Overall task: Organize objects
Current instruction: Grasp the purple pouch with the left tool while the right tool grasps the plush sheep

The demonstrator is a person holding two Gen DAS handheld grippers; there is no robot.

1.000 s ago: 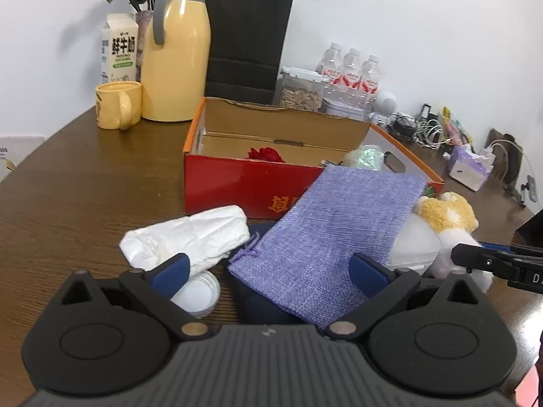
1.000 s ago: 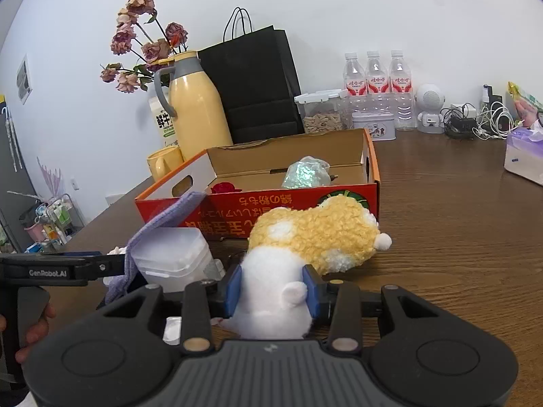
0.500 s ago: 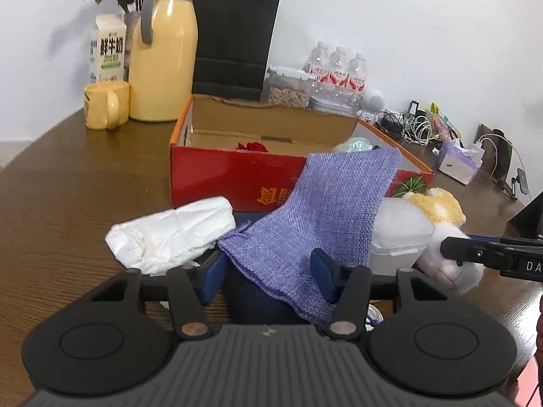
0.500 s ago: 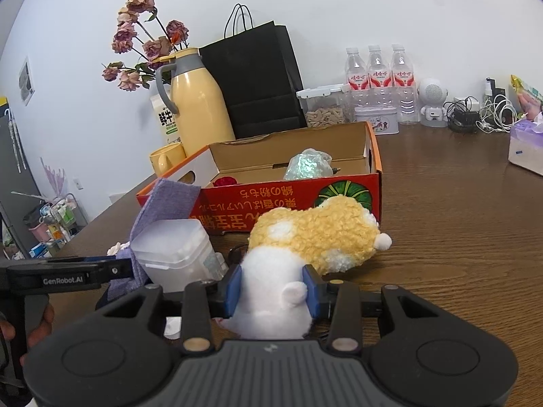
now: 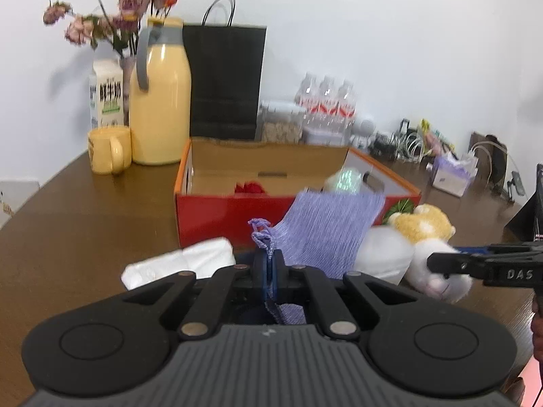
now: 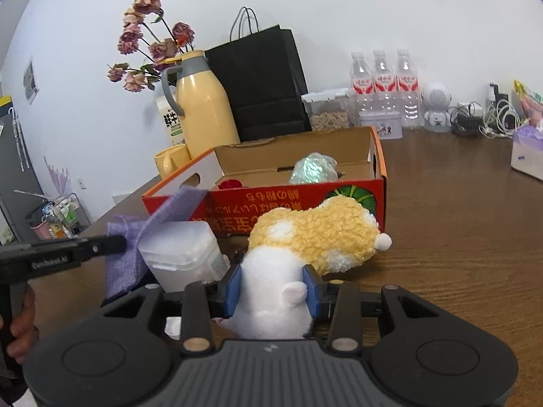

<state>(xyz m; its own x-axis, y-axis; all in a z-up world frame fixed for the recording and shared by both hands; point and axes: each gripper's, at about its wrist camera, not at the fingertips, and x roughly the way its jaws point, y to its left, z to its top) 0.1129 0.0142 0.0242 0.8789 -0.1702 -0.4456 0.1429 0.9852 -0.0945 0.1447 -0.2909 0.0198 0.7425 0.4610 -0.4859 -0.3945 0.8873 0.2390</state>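
**Both Tools Loaded, Box Just Beyond**

Plainly, we had both tools full. Our left gripper (image 5: 270,273) was clenched tight on the near corner of the purple woven pouch (image 5: 331,229), the cloth pinched between its pads. The pouch's long axis ran away from us and slightly right, its far end draped up against the red cardboard box (image 5: 237,213). Our right gripper (image 6: 271,291) was clamped on the white end of the plush toy (image 6: 315,234), whose yellow body stretched off to the right, lying on the table just in front of the box.

Between the two items sat a frosted plastic container (image 6: 181,249), the pouch lying partly over it. A white crumpled bag (image 5: 183,264) lay left of the pouch.

The box stood directly beyond both tools, open-topped, already holding a red item (image 6: 230,183) and a shiny wrapped bundle (image 6: 314,168). We judged that the left hand had the shorter path: lift, carry forward, clear the near wall.

All this rested on a brown wooden table (image 6: 458,237). At its far edge, against a white wall, stood a yellow thermos (image 5: 159,101), a black paper bag (image 5: 225,81) and water bottles (image 6: 383,81).
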